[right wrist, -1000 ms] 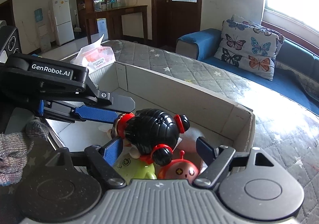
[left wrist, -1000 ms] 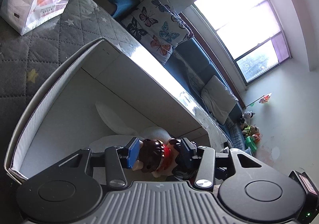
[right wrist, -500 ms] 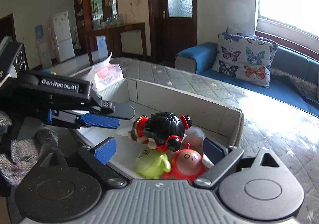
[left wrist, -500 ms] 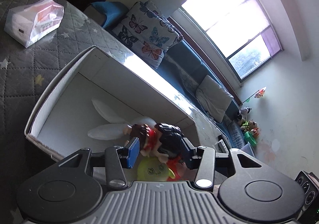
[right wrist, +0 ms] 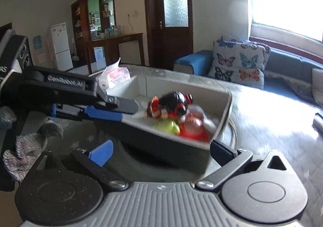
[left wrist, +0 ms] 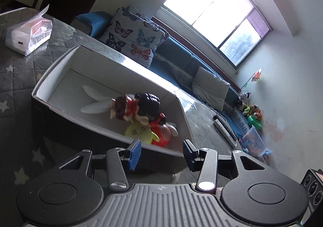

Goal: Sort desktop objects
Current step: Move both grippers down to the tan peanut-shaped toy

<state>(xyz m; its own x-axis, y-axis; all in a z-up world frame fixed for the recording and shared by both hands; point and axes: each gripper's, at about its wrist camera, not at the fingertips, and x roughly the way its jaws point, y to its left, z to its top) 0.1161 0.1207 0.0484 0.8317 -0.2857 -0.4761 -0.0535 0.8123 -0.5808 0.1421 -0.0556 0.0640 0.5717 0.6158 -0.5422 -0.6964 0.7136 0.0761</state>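
Observation:
A white open box [left wrist: 60,69] stands on the grey quilted table. Inside its near corner lie a black-haired doll in red [left wrist: 137,107], a yellow-green toy [left wrist: 138,132], a red round toy [left wrist: 160,136] and a white rabbit-eared toy [left wrist: 94,103]. My left gripper [left wrist: 161,153] is open and empty, just outside the box's near wall. In the right wrist view the doll [right wrist: 171,104], green toy [right wrist: 168,127] and red toy [right wrist: 192,129] lie in the box [right wrist: 224,114]. My right gripper [right wrist: 161,151] is open and empty, back from the box. The left gripper [right wrist: 105,115] reaches in from the left.
A tissue pack [left wrist: 30,33] lies on the table beyond the box, also in the right wrist view [right wrist: 117,74]. A blue sofa with a butterfly cushion [left wrist: 135,39] stands behind the table. A gloved hand [right wrist: 26,144] shows at left.
The left gripper opened and let the doll drop into the box. Both grippers pulled back and up, away from the box.

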